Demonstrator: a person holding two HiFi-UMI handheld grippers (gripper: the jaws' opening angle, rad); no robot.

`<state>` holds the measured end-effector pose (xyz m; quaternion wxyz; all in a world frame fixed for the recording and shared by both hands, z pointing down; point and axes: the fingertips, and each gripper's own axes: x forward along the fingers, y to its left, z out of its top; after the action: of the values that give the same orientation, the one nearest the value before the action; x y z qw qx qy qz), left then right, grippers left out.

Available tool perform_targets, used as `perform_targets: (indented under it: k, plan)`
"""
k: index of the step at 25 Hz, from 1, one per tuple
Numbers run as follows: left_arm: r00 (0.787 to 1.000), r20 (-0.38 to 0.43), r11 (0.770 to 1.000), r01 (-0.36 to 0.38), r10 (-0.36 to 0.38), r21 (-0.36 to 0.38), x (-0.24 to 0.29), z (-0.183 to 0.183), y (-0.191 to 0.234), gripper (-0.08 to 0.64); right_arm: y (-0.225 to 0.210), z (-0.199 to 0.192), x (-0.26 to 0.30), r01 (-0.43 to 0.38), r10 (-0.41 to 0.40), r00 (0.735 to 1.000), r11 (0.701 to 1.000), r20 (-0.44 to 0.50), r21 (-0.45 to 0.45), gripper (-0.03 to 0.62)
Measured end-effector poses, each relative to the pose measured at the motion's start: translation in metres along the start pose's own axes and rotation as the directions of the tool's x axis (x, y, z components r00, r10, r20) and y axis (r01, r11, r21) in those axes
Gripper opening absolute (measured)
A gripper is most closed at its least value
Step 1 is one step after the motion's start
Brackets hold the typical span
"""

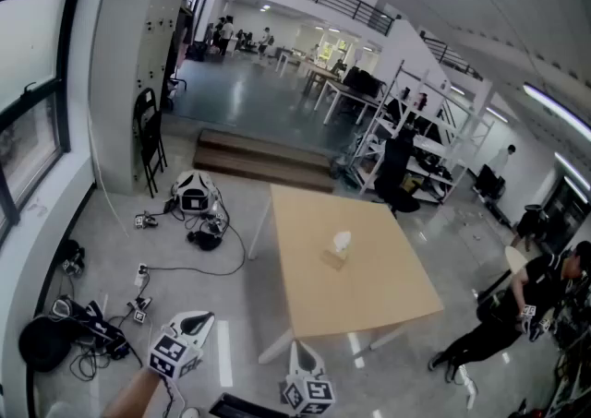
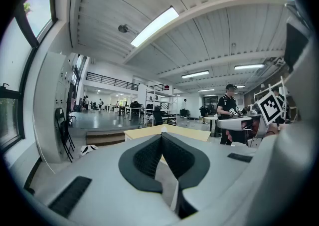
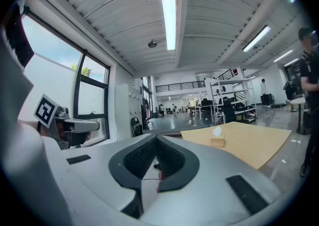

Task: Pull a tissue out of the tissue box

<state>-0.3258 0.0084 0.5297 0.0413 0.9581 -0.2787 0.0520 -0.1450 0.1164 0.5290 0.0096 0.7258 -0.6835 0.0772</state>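
Head view, nearest first: left gripper [image 1: 194, 319] and right gripper [image 1: 298, 348] sit at the bottom edge, side by side, aimed toward the table [image 1: 369, 292] and well apart from it. Judgement: a ready pose ahead of the approach, with nothing engaged yet.

Left gripper view: the jaws of the left gripper [image 2: 162, 135] meet at the tips, with nothing between them. Right gripper view: the right gripper [image 3: 154, 136] is the same, closed and empty. Judgement: one pair must open before any pinch.

Farther out: the box [image 1: 333, 258] stands alone near the table's middle, with a tissue [image 1: 342, 242] poking up from its top. Judgement: the bare surround leaves room to come in from this side, and the raised tuft gives a pinch point. In the right gripper view the box [image 3: 217, 142] lies right of the jaw line, so that gripper is not lined up.

Hard to read:
- The box is far and small, so its slot and how much tissue shows cannot be told.
- In the left gripper view the jaw tips cover the box; only a pale speck shows above them.
- The forearm [image 1: 129, 398] is cut off by the frame.
- The cables [image 1: 92, 333] on the floor are a tangle.
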Motion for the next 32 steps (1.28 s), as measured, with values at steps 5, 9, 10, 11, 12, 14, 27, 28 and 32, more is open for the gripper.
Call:
perform_targets:
  k: [5,9,10,11,12,14,27,28,32]
  plan:
    - [1.000,-0.002,1.000,0.002,-0.002,0.004,0.000,-0.001,0.003,0.006,0.003,0.001,0.002,-0.007,0.007,1.000,1.000,0.011,0.016,0.000]
    - [1.000,-0.006,1.000,-0.001,0.001,-0.001,-0.003,-0.003,0.004,0.006,0.005,0.003,0.002,-0.004,0.003,1.000,1.000,0.020,0.025,0.000]
    - [1.000,-0.006,1.000,-0.003,0.003,-0.001,-0.004,-0.003,0.006,0.006,0.006,0.003,0.003,-0.005,0.005,1.000,1.000,0.016,0.015,0.000]
    - [1.000,-0.006,1.000,-0.006,0.006,0.000,-0.005,-0.004,0.007,0.006,0.008,0.002,0.003,-0.006,0.006,1.000,1.000,0.012,0.007,0.000]
    - [1.000,-0.007,1.000,-0.008,0.008,0.001,-0.006,-0.004,0.008,0.006,0.009,0.001,0.003,-0.005,0.005,1.000,1.000,0.009,0.005,0.000]
    - [1.000,-0.007,1.000,-0.010,0.010,0.001,-0.007,-0.005,0.010,0.006,0.010,-0.001,0.003,-0.001,0.001,1.000,1.000,0.006,0.008,0.000]
    - [0.999,-0.004,0.999,0.039,-0.039,0.008,-0.003,-0.005,0.022,0.006,0.021,-0.001,0.007,0.047,-0.047,0.999,0.999,0.010,-0.005,0.000]
    - [0.999,-0.002,0.999,0.043,-0.043,0.011,-0.003,-0.004,0.023,0.006,0.022,-0.001,0.007,0.052,-0.052,0.999,0.999,0.011,-0.007,0.000]
    - [0.998,0.003,0.998,0.064,-0.064,0.017,-0.003,-0.001,0.027,0.006,0.028,0.001,0.007,0.074,-0.074,0.997,0.997,0.017,-0.007,0.000]
